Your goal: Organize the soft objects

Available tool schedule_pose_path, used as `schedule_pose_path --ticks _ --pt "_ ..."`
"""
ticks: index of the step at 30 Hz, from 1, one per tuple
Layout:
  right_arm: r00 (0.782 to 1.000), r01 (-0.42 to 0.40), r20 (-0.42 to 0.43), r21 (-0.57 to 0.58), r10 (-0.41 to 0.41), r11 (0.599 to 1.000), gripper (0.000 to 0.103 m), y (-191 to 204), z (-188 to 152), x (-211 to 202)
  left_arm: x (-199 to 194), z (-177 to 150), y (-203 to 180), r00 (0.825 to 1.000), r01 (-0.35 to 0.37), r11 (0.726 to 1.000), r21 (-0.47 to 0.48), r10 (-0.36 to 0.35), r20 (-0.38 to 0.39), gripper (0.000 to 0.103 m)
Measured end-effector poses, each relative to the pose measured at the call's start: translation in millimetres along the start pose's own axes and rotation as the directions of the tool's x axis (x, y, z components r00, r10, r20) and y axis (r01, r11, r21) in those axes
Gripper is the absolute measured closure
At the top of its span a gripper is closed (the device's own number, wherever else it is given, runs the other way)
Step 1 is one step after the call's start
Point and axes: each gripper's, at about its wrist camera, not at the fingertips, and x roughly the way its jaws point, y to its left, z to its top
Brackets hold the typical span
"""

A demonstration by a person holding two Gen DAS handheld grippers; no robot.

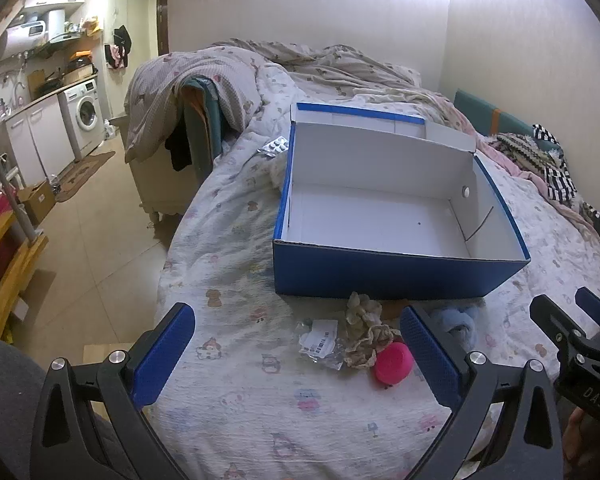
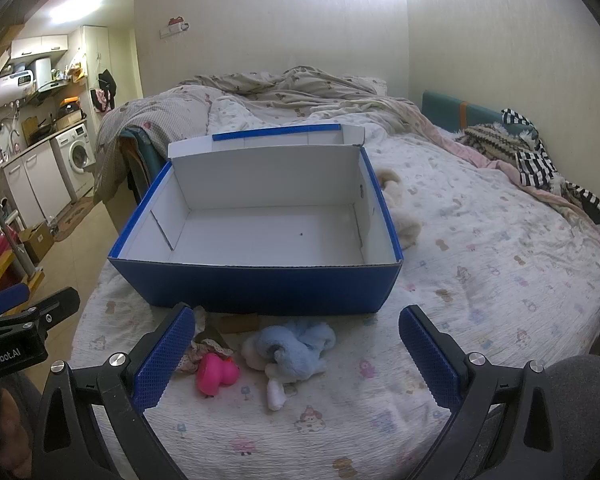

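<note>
An open blue box (image 1: 380,276) (image 2: 260,286) with a white empty inside stands on the bed. In front of it lie a pink soft toy (image 1: 392,362) (image 2: 216,372), a light blue plush (image 2: 292,350) (image 1: 458,322), a beige frilly cloth (image 1: 364,330) (image 2: 202,350) and a crumpled wrapper (image 1: 320,344). A cream plush (image 2: 400,208) lies right of the box. My left gripper (image 1: 296,354) is open and empty above the bed before the cloth. My right gripper (image 2: 294,354) is open and empty over the blue plush.
A rumpled duvet (image 2: 280,84) covers the far bed. Striped and knitted clothes (image 2: 520,148) lie at the right by the wall. A pill blister (image 1: 274,146) lies left behind the box. The bed edge drops to the floor on the left, with a washing machine (image 1: 86,114) beyond.
</note>
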Motion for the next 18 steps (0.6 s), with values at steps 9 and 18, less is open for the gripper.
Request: schedule_pose_path --ticks 9,18 --pt "1.0 -0.001 -0.001 0.0 0.001 1.0 0.0 -0.4 0.0 -0.1 0.3 0.3 0.1 1.0 0.0 1.0 0.001 0.0 -0.001 0.001" --pt "1.0 0.0 -0.001 0.0 0.0 1.0 0.0 -0.6 -0.3 -0.3 0.1 0.3 0.4 1.0 -0.002 1.0 0.002 0.002 -0.002 0.001"
